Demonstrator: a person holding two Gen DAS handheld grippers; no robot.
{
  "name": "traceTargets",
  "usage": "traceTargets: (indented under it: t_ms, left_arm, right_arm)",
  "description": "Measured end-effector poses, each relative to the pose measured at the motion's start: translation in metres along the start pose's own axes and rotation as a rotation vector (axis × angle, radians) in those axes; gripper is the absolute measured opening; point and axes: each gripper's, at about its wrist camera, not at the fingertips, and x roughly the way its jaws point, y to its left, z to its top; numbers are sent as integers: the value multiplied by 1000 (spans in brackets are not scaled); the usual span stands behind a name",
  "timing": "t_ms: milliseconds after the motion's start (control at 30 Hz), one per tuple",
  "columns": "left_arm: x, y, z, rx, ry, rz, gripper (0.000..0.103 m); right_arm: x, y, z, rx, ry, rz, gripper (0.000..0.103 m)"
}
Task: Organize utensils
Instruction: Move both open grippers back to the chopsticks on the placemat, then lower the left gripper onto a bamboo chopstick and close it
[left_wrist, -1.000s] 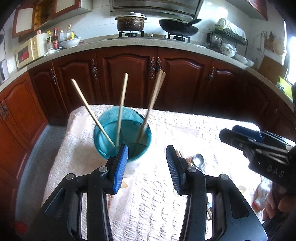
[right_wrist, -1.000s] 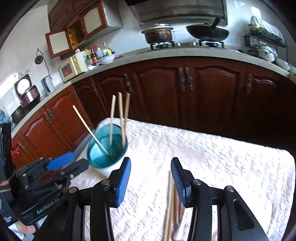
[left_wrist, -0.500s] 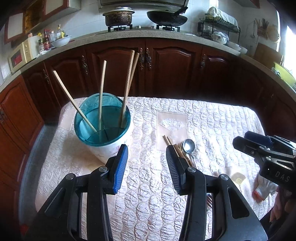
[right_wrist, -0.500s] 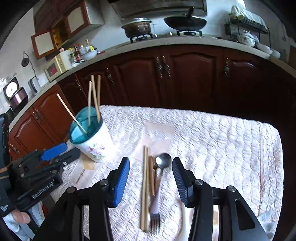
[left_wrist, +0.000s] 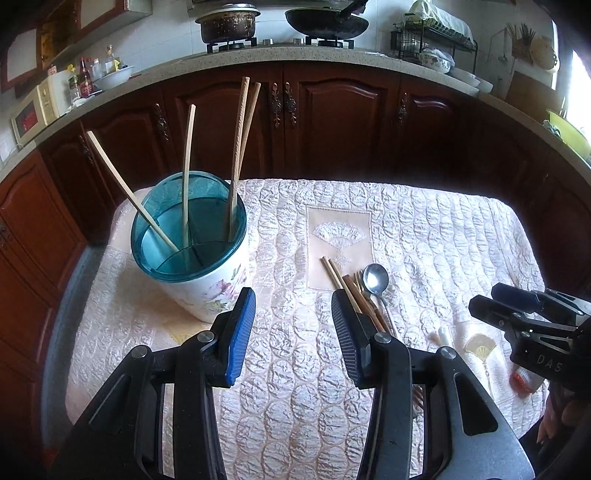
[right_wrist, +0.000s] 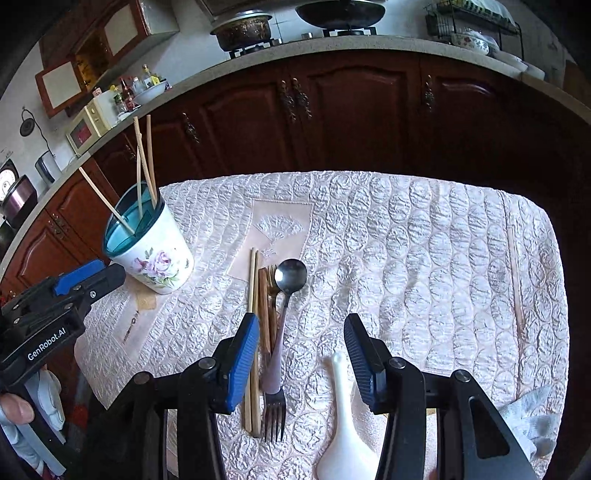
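Note:
A white flowered utensil holder (left_wrist: 207, 291) (right_wrist: 155, 258) with a teal insert stands at the table's left and has several chopsticks (left_wrist: 236, 155) leaning in it. To its right on the quilted cloth lie loose chopsticks (right_wrist: 252, 295), a metal spoon (right_wrist: 291, 275) (left_wrist: 376, 277), a fork (right_wrist: 273, 410) and a white ceramic spoon (right_wrist: 343, 424). My right gripper (right_wrist: 299, 325) hangs open just above this pile, with the metal spoon's handle below the gap. My left gripper (left_wrist: 293, 299) is open and empty between the holder and the pile.
The quilted table cover (right_wrist: 424, 258) ends at dark wooden cabinets (right_wrist: 351, 110) behind. A thin pale stick (right_wrist: 515, 277) lies near the right edge, and a grey cloth (right_wrist: 532, 410) sits at the near right corner. A small trinket (right_wrist: 131, 326) lies below the holder.
Both grippers have sunk and tipped down toward the table. The right one has closed in over the loose utensils, which now fill its lower view. Both stay open and empty.

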Motion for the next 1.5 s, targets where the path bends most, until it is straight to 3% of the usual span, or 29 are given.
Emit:
traceTargets:
  t_ms: [233, 400, 733, 833, 1000, 1100, 1267, 1433, 1500]
  left_arm:
    - [11, 4, -3, -26, 41, -37, 42]
    - [27, 13, -10, -89, 112, -105, 46]
    - [50, 16, -22, -96, 181, -89, 46]
    - [58, 14, -21, -98, 193, -96, 46]
    - [70, 6, -19, -97, 206, -131, 46]
    - [83, -2, -17, -98, 223, -175, 46]
    - [113, -25, -13, -75, 276, -236, 46]
    - [139, -43, -16, -35, 339, -232, 36]
    - [144, -46, -16, -9, 341, -179, 36]
  right_arm:
    - [11, -5, 0, 13, 25, -1, 46]
    - [41, -7, 1, 34, 91, 25, 46]
    - [126, 26, 4, -58, 260, 61, 46]
    - [139, 25, 3, -70, 263, 29, 46]
    - [134, -6, 1, 33, 227, 13, 46]
    - [127, -27, 0, 37, 221, -70, 48]
    - [115, -58, 2, 114, 212, -49, 48]
    - [92, -61, 3, 114, 173, -35, 48]
    - [85, -64, 2, 109, 166, -25, 48]
